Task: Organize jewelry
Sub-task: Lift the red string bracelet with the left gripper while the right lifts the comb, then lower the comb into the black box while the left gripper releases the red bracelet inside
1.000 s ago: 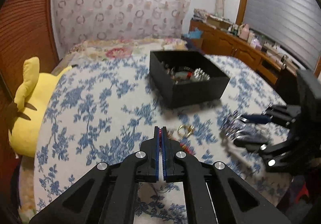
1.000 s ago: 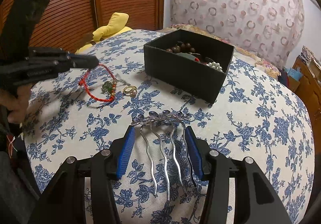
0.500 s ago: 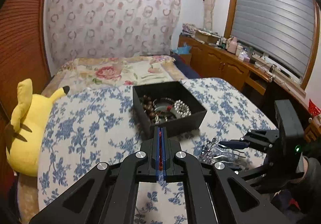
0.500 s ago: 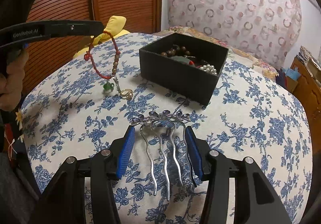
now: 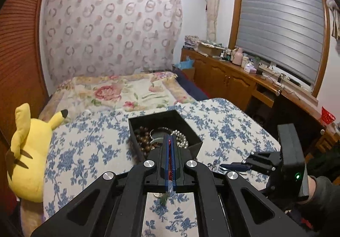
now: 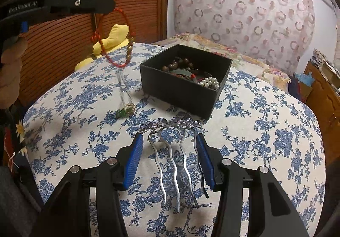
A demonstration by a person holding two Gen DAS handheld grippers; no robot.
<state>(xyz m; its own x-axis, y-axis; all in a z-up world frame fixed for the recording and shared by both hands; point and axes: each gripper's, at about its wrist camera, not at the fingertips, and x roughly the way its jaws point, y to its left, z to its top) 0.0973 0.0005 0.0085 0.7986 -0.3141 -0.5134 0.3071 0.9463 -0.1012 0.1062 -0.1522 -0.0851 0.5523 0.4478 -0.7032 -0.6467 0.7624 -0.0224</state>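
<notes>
Left gripper (image 6: 110,4) clamped on red bracelet (image 6: 114,45), dangling at 10 o'clock of jewelry box (image 6: 182,88). Right gripper (image 6: 170,160) apart around hair comb (image 6: 172,152); gold ring (image 6: 129,107) lies near.

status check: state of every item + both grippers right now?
left gripper: jaws shut on red bracelet
red bracelet: lifted, dangling, charm end near the cloth
right gripper: jaws open around hair comb
hair comb: flat on tablecloth
black box: open, holding beads and pearls
</notes>
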